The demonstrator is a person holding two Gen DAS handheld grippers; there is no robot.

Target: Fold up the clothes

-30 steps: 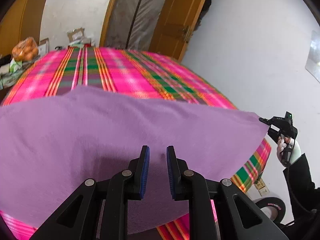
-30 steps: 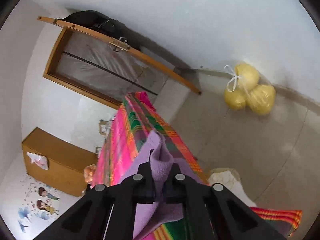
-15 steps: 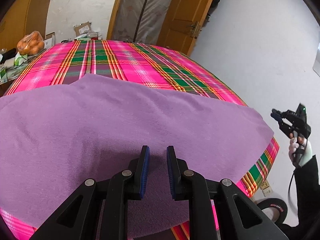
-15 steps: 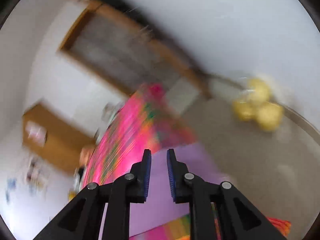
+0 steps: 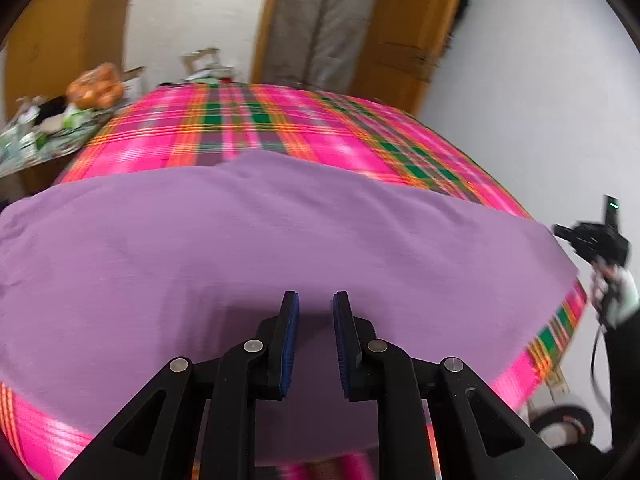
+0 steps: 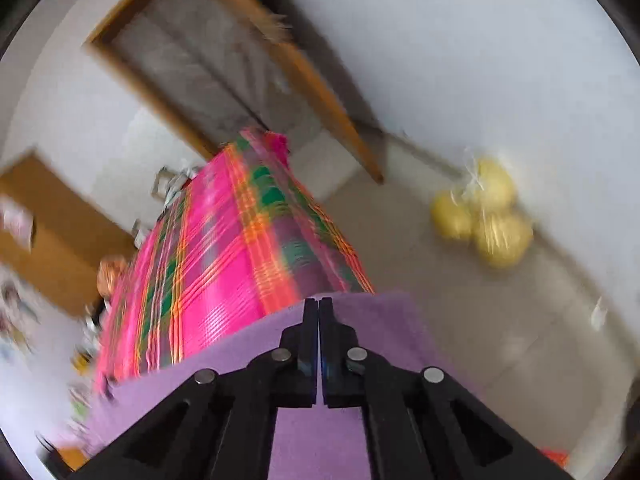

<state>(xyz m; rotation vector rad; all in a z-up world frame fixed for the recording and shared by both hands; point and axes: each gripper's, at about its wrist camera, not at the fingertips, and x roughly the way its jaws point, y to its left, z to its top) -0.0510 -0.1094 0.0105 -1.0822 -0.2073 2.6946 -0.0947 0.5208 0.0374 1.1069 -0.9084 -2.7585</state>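
Note:
A purple cloth [image 5: 280,240] lies spread flat over the near part of a table with a pink plaid cover [image 5: 280,128]. My left gripper [image 5: 316,300] hovers low over the cloth's near middle; its jaws are opening with nothing between them. In the right wrist view, my right gripper [image 6: 319,304] is shut with nothing in it, above the cloth's [image 6: 224,360] right end. The left wrist view shows the right gripper [image 5: 560,232] off the table's right edge, held by a gloved hand [image 5: 616,292].
A bag of oranges [image 5: 96,88] and clutter sit past the table's far left corner. A wooden door [image 5: 404,28] stands behind. On the floor lie a tape roll [image 5: 564,420] and yellow bags [image 6: 484,216]. A wooden cabinet [image 6: 60,232] stands at the left wall.
The right gripper let go of the cloth's corner, opened, then shut empty and drew away from the edge. The corner dropped flat onto the table. The left gripper shifted and its gap widened slightly.

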